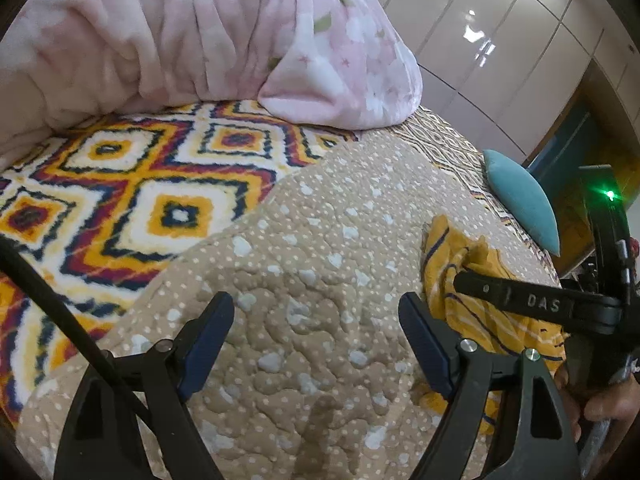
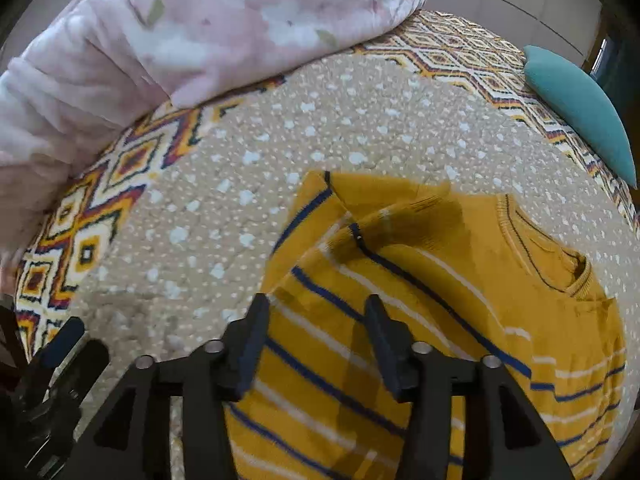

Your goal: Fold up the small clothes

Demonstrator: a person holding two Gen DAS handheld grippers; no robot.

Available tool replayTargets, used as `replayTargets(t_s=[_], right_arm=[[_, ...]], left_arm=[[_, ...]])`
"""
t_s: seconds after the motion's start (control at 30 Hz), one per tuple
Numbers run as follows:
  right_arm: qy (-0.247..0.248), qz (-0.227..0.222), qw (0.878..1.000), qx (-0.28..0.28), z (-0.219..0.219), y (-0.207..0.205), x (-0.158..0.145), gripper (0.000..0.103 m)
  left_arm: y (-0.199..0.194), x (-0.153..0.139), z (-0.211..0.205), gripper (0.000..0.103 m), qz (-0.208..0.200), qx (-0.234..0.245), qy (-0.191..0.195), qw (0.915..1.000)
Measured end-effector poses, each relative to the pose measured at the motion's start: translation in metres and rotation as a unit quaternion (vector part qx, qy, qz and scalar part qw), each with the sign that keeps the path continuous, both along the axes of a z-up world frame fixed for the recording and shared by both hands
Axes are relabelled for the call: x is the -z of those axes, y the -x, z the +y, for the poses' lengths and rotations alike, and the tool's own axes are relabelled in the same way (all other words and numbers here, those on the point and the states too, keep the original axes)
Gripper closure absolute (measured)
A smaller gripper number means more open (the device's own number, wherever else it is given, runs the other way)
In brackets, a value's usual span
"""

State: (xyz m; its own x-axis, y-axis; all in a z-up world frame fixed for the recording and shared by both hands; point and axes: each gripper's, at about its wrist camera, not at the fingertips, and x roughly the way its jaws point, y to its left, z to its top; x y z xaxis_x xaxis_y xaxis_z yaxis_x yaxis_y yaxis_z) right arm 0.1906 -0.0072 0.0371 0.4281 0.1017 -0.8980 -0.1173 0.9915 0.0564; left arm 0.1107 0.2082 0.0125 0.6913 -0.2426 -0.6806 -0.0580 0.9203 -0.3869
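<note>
Two grippers | left gripper (image 1: 316, 316) released over quilt (image 1: 320, 240) | right gripper (image 2: 316, 320) released above striped shirt (image 2: 460, 300)

One mustard-yellow striped sweater (image 2: 420, 320) lies on the bed, the only garment here; in the left wrist view it sits at about four o'clock, partly behind the other tool. There are two grippers: the left gripper (image 1: 316, 320) with its two jaws spread wide, and the right gripper (image 2: 316, 320) with its two jaws apart over the sweater. One teal cushion (image 2: 584, 108) rests at two o'clock near the bed's far edge. One pink floral blanket (image 2: 180, 28) is heaped at eleven o'clock. Two covers are layered on the bed: one beige dotted quilt (image 1: 320, 240) and one diamond-patterned spread (image 1: 120, 184) beneath it.
</note>
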Motion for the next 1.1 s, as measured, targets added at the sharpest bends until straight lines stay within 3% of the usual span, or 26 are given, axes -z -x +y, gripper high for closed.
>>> replayTargets(t_s=[0.17,0.27,0.37,0.5,0.57,0.63,0.67,0.73,0.9,0.97,1.1], right_arm=[[-0.001,0.019,1.000,0.004,0.018,0.004,0.015,0.037],[0.077,0.011,0.997,0.003,0.038,0.007,0.025,0.037],[0.179,0.000,0.984,-0.011,0.061,0.010,0.040,0.037],[0.210,-0.014,0.978,-0.003,0.065,0.013,0.044,0.037],[0.215,-0.018,0.976,-0.004,0.065,0.015,0.045,0.041],[0.237,-0.024,0.971,-0.014,0.070,0.019,0.046,0.065],[0.249,-0.026,0.968,-0.016,0.072,0.021,0.046,0.071],[0.233,-0.028,0.972,-0.013,0.067,0.024,0.038,0.082],[0.106,-0.045,0.993,0.028,0.016,0.034,-0.009,0.086],[0.063,-0.061,0.995,0.052,-0.018,0.044,-0.033,0.086],[-0.011,-0.092,0.989,0.112,-0.110,0.075,-0.065,0.086]], left_arm=[[0.001,-0.001,0.018,0.020,0.000,-0.029,0.013,0.9995],[0.000,0.002,0.025,0.020,0.008,-0.038,0.021,0.9990],[0.000,0.002,0.027,0.020,0.011,-0.039,0.023,0.9989],[0.003,-0.001,0.027,0.020,0.005,-0.041,0.018,0.9990],[0.004,-0.001,0.027,0.020,0.005,-0.044,0.019,0.9988],[0.005,-0.002,0.027,0.020,0.004,-0.045,0.021,0.9988],[0.007,-0.003,0.026,0.020,0.001,-0.046,0.023,0.9987],[0.011,-0.006,0.024,0.020,-0.006,-0.045,0.025,0.9986],[0.021,-0.020,0.003,0.020,-0.012,-0.029,0.031,0.9990],[0.024,-0.028,-0.013,0.020,-0.009,0.002,0.039,0.9992],[0.036,-0.048,-0.061,0.020,-0.016,0.065,0.010,0.9977]])
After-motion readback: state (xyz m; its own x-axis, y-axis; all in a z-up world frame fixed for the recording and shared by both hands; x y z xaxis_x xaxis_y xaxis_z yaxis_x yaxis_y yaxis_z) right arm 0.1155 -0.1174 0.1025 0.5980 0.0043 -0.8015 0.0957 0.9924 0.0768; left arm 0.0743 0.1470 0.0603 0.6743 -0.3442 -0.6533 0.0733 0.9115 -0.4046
